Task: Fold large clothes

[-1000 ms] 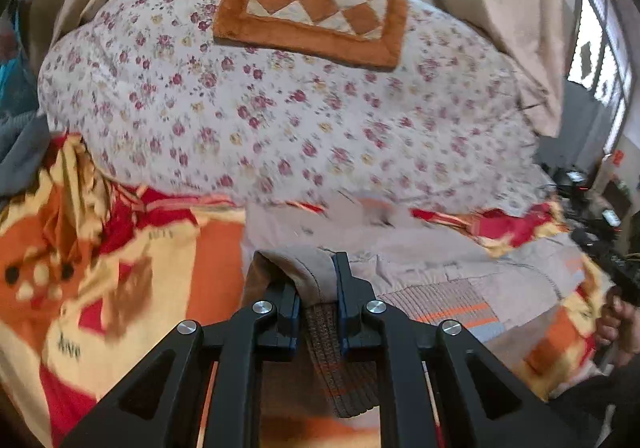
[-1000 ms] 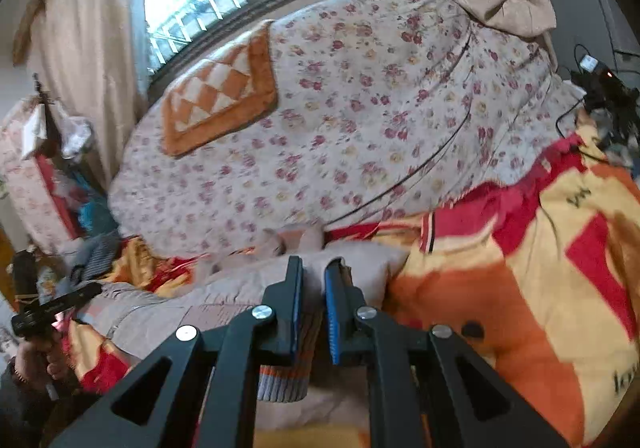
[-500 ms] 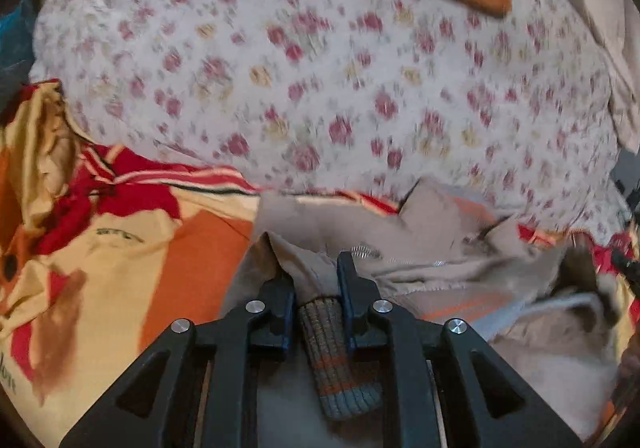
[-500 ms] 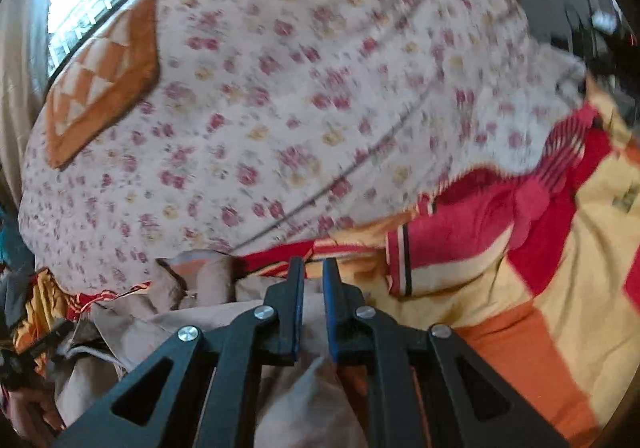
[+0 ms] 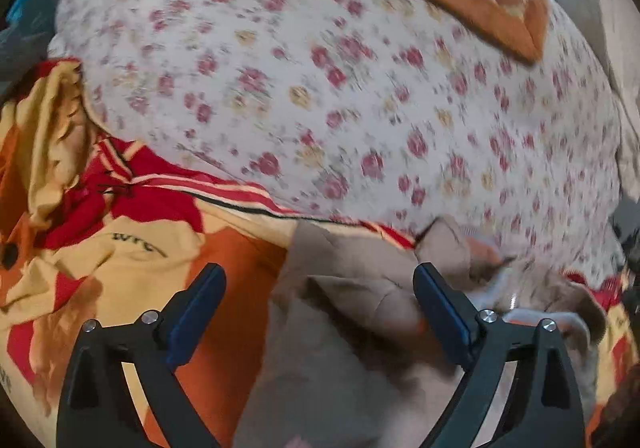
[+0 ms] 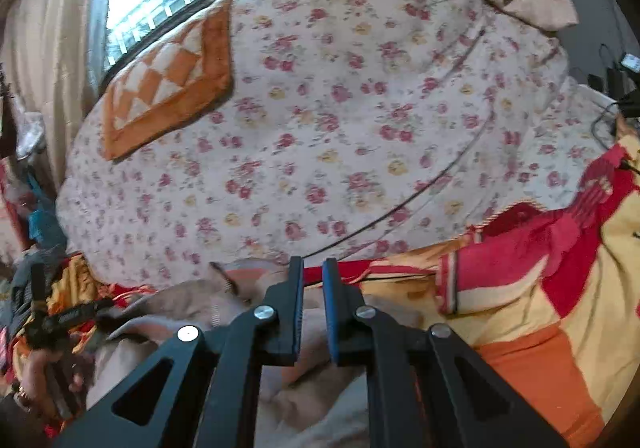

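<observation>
A beige-grey garment [image 5: 340, 312] lies crumpled on the orange, yellow and red blanket [image 5: 120, 248], just in front of the floral duvet. My left gripper [image 5: 320, 272] hovers over it with its jaws opening wide; the cloth lies below and between the fingers, and neither pad touches it. In the right wrist view my right gripper [image 6: 311, 264] is shut on a fold of the same garment [image 6: 192, 304], with cloth showing in the narrow gap. Motion blur smears the left wrist view.
A big floral duvet [image 6: 340, 127] bulges behind the garment, with an orange checked cushion [image 6: 168, 87] on top. The blanket [image 6: 540, 308] spreads to the right. A hand [image 6: 44, 368] with the other gripper shows at lower left. Curtains [image 6: 40, 47] and a window stand behind.
My left gripper let go of the garment's ribbed edge and its jaws swung wide apart. Both grippers moved down and closer to the duvet; the right one kept its grip.
</observation>
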`<state>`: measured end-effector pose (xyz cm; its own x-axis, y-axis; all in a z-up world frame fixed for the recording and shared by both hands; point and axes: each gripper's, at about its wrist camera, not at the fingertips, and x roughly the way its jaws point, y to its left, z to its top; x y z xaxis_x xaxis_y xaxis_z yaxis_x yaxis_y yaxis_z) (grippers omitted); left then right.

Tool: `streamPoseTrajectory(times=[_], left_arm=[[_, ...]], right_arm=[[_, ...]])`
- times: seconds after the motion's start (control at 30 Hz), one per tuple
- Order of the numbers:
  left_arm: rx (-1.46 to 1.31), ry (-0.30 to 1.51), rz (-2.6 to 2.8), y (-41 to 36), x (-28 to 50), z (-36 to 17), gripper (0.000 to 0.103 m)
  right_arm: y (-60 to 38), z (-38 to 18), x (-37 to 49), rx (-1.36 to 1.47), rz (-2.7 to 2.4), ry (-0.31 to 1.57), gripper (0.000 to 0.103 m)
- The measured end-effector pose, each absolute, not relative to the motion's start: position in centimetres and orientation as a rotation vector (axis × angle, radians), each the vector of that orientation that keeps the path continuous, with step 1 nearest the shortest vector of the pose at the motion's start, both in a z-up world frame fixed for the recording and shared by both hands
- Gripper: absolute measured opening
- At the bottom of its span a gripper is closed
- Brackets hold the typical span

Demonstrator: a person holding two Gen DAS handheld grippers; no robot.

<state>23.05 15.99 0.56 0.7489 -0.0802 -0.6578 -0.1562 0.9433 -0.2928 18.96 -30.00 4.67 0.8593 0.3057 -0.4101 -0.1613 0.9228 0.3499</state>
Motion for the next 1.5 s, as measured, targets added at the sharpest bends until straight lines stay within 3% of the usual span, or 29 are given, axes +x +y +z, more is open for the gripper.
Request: streamPoseTrajectory(times=[0.27, 0.37, 0.5, 0.6, 0.8, 1.13, 1.5], left_arm=[[-0.201, 0.6, -0.097, 11.0, 21.6, 3.6, 0.086], [-0.141, 0.671, -0.112, 8.0, 23.6, 2.7, 0.077], [-0.031, 0.791, -0.09, 5.6, 27.1, -0.1, 0.07], [0.007, 0.893, 0.016, 7.0, 28.5, -3.6, 0.068], [-0.219, 0.969, 0.004, 11.1, 28.8, -5.6, 0.072], [-0.238, 0.973, -0.008, 10.9, 28.8, -5.9, 0.075], [-0.243, 0.981, -0.02, 11.1, 29.1, -6.0, 0.079]], right_arm=[[-26.0, 3.7, 20.0, 0.233, 0.443, 0.631, 0.01], [-25.6, 3.0, 22.1, 0.223, 0.378, 0.699, 0.012], [-25.9, -0.3, 26.6, 0.277, 0.227, 0.929, 0.043], [-26.6, -3.8, 28.7, 0.288, 0.2, 1.0, 0.042], [-26.5, -5.8, 29.1, 0.246, 0.237, 0.94, 0.043], [-25.9, -5.4, 28.2, 0.195, 0.245, 0.901, 0.056], [-25.4, -5.5, 28.7, 0.182, 0.252, 0.905, 0.058]])
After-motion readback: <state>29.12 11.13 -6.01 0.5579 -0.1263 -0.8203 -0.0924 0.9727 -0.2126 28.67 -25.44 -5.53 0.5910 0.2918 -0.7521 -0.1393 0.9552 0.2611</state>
